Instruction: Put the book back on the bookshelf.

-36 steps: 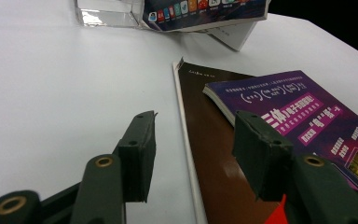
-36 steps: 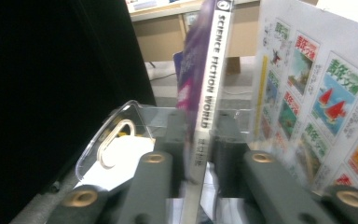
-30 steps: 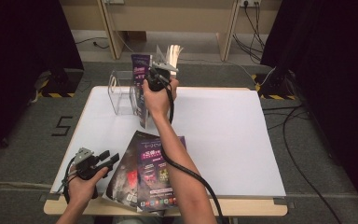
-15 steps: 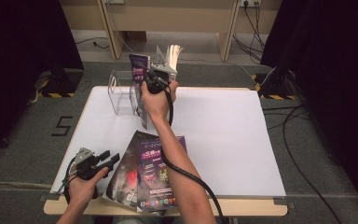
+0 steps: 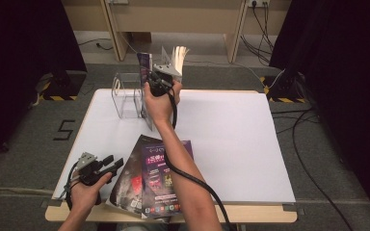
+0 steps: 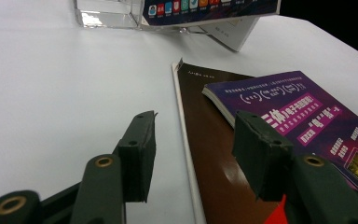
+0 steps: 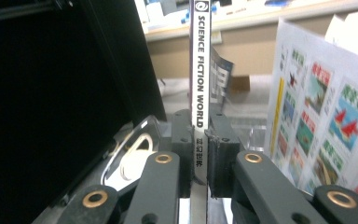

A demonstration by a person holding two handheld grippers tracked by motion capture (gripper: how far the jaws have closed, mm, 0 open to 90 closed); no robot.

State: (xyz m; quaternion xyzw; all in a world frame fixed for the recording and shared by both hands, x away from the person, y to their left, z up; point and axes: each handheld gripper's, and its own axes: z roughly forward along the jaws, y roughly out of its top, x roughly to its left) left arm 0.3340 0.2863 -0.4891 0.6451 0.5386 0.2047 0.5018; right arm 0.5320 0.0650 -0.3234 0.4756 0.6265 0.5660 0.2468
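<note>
My right gripper (image 5: 157, 80) is raised over the table's back edge, shut on the spine of an upright purple magazine (image 5: 143, 61). In the right gripper view the pads (image 7: 182, 140) press both sides of the white spine (image 7: 199, 70), printed "Science Fiction World". An open booklet with fanned pages (image 5: 175, 57) stands just right of it; its picture pages (image 7: 317, 116) are close by. My left gripper (image 5: 115, 161) rests open at the front left, with nothing between its fingers (image 6: 140, 149). Beside it lie a purple magazine (image 6: 298, 112) on a dark brown one (image 6: 214, 154).
A clear plastic holder (image 5: 125, 96) stands at the back left of the white table (image 5: 231, 139), just left of the held magazine. The stacked magazines (image 5: 161, 168) lie under my right forearm near the front edge. Cables and dark curtains ring the table.
My right gripper has edged slightly left with the magazine still in it. The left gripper has stayed where it was.
</note>
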